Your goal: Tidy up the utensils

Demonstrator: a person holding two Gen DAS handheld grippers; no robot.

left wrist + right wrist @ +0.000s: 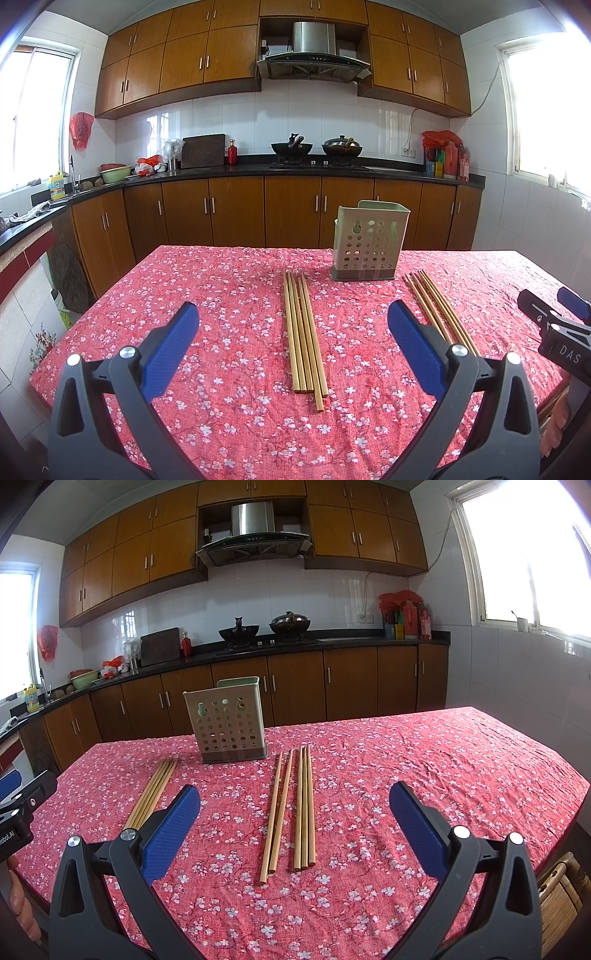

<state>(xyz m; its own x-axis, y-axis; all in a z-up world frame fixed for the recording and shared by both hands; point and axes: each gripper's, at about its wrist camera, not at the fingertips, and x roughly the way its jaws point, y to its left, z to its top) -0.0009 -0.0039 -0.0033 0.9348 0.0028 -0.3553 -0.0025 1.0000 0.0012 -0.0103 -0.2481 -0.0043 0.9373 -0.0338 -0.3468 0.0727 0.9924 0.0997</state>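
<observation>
Both fingers are spread wide and hold nothing: my left fingers [293, 349] hover above the left bundle of chopsticks [304, 336], my right fingers [295, 829] above the right bundle of chopsticks [291, 808]. Thin round sticks on a wrinkled red floral cloth [424, 768] could roll or fan apart if I close off-centre, and I might lift only some. Each bundle lies on the counter between and just ahead of my blue pads [171, 354], with the perforated green chopstick holder [369, 242] standing upright beyond them
</observation>
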